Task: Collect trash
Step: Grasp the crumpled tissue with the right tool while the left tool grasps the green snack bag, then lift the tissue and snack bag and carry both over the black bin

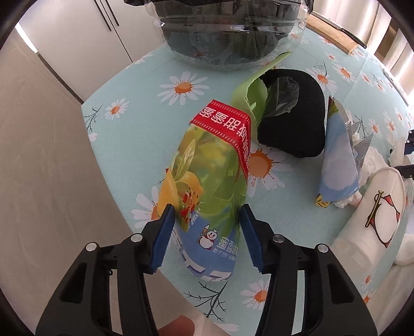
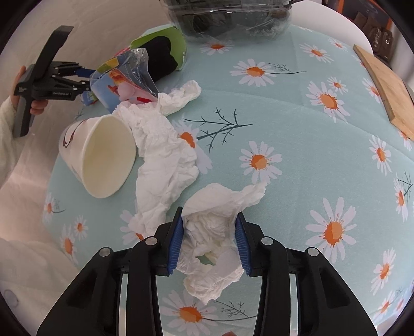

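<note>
My left gripper [image 1: 205, 217] has its blue pads on both sides of a green and yellow drink carton with a red top [image 1: 207, 170], which lies on the daisy tablecloth; the jaws are closed on it. It also shows from the side in the right wrist view [image 2: 82, 75]. My right gripper [image 2: 209, 224] is closed on a crumpled white tissue [image 2: 214, 232]. A second, larger tissue [image 2: 165, 155] lies to its left. A white paper cup [image 2: 103, 155] lies on its side. A blue snack wrapper [image 1: 339, 165] and a green carton holding black cloth [image 1: 292, 119] lie further back.
A clear bin lined with a black bag [image 1: 227, 31] stands at the table's far edge, also in the right wrist view [image 2: 230, 18]. A wooden board [image 2: 385, 82] lies at the right. The table edge [image 1: 103, 165] drops off on the left.
</note>
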`<state>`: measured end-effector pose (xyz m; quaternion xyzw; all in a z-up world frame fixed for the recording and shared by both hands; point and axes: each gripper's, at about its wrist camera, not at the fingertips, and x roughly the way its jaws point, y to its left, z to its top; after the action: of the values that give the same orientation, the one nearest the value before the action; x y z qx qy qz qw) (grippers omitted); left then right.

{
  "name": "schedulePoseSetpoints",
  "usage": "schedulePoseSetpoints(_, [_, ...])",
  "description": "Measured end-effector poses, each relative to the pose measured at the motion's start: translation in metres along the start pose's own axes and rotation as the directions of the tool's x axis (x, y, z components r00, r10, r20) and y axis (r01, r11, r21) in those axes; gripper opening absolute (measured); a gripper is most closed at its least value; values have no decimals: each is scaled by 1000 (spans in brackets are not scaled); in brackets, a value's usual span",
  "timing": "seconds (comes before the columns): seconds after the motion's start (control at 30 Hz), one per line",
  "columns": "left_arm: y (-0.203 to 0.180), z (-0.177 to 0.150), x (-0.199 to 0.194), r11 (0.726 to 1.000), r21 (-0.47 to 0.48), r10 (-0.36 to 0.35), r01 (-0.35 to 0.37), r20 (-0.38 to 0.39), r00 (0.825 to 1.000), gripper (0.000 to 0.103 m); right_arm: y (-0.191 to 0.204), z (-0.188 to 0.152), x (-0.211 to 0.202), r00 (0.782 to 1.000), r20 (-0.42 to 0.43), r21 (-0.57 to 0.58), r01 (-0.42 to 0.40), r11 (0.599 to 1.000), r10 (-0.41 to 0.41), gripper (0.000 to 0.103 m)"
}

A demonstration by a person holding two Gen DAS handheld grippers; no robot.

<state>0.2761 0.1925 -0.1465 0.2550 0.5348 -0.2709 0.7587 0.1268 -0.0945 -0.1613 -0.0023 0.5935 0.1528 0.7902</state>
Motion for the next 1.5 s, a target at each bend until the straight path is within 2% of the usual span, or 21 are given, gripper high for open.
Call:
schedulePoseSetpoints(0.1, [-1,0,-3,1000,11,-15,15,13,1000,40,-3,-1,-8,1000,21,32,-13,999,12,33])
schedulePoseSetpoints(0.27, [4,-2,-10,1000,-12,-18,19,24,1000,37,-15,4,-24,999,50,65,1,998,-4,33])
schedulePoseSetpoints(0.4, [7,-8,-17,1000,-30,1,0,24,1000,36,-25,13,-34,998,66,65,20,998,-24,34])
schedulePoseSetpoints(0.7, [13,-17,-39,998,-67,-14,17,44,999,31,-34,49,-54,990,132,32,49,998,-53,34])
schedulePoseSetpoints(0.93, [8,-17,-59,993,-111,49,-45,35,998,31,-38,80,-69,985,170,-62,23,998,-12,34])
schedulePoseSetpoints(1.2, [-4,-13,-93,974,-182,144,-137,26,989,31,-56,109,-88,978,208,-156,-1,988,34,35])
schedulePoseSetpoints(1.37, [-11,-10,-115,960,-224,187,-171,50,981,31,-67,124,-103,969,242,-207,2,978,49,35])
schedulePoseSetpoints(1.5, [-12,-6,-128,947,-276,192,-165,72,979,31,-75,136,-117,960,273,-231,-2,973,67,35])
